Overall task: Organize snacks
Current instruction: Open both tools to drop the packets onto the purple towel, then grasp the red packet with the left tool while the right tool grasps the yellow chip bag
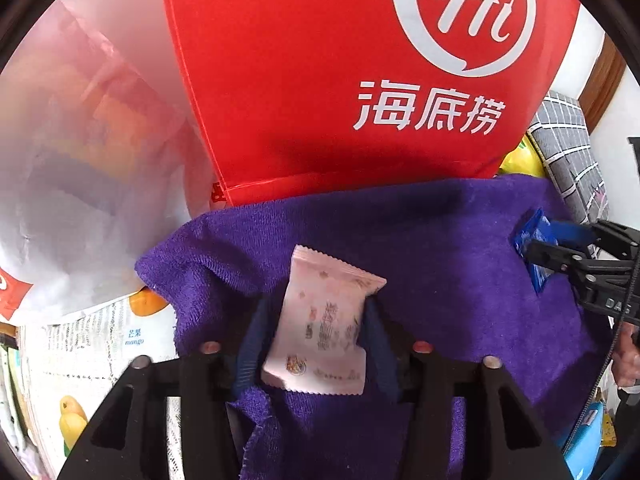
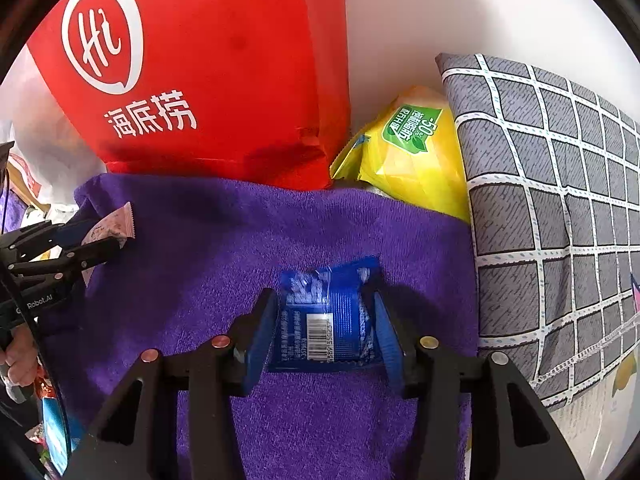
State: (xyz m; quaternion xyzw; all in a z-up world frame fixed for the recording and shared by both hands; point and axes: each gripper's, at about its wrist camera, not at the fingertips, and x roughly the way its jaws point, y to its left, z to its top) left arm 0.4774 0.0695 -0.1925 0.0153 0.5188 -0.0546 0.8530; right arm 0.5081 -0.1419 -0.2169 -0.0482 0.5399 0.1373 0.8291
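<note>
Lying on fuzzy purple towel (image 2: pixel 224 248): pink crinkle-edged snack packet (image 1: pixel 320 328) between released left gripper (image 1: pixel 316 340) pads; glossy blue snack packet (image 2: pixel 326 316) between released right gripper (image 2: pixel 326 328) pads. Red fabric bag (image 1: pixel 320 80) behind.

Both claws (image 1: pixel 316 344) (image 2: pixel 326 328) seemingly part-open, downward-tilted

pink snack packet (image 1: pixel 320 328) and blue snack packet (image 2: pixel 328 316) lie well apart on purple towel (image 2: pixel 200 248).
</note>
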